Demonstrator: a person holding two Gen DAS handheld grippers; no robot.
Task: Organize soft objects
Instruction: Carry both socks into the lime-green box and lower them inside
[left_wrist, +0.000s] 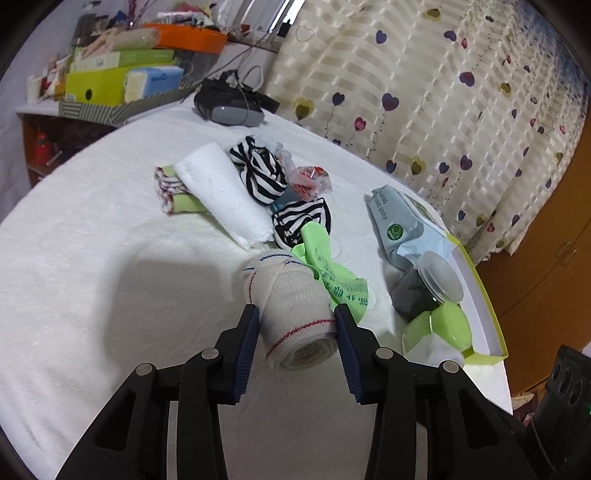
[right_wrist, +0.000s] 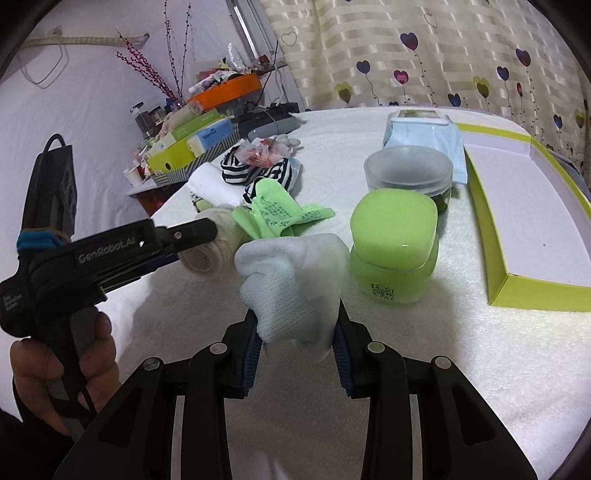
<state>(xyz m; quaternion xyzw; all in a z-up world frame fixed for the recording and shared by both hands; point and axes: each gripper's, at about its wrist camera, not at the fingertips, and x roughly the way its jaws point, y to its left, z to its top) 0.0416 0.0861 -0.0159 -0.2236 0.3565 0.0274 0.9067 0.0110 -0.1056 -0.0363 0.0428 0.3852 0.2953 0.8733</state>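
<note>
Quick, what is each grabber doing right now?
Left gripper: jaws closed on the bandage roll.
Right gripper: jaws closed on the white sock.

Two close wrist fisheyes angled down over white table (left_wrist: 110, 258), sharing green sock (left_wrist: 332, 273) (left gripper (right_wrist: 207, 230) visible from right)

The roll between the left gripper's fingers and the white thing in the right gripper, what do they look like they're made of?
The bandage roll looks like woven elastic gauze: cream, matte, fine crosshatch weave, red and blue stitched lines, wound in layers at its end. The white sock looks like knitted cotton or a blend: soft, matte, a visible mesh knit, bunched in folds between the right gripper pads. Exact fibres can't be told.
</note>
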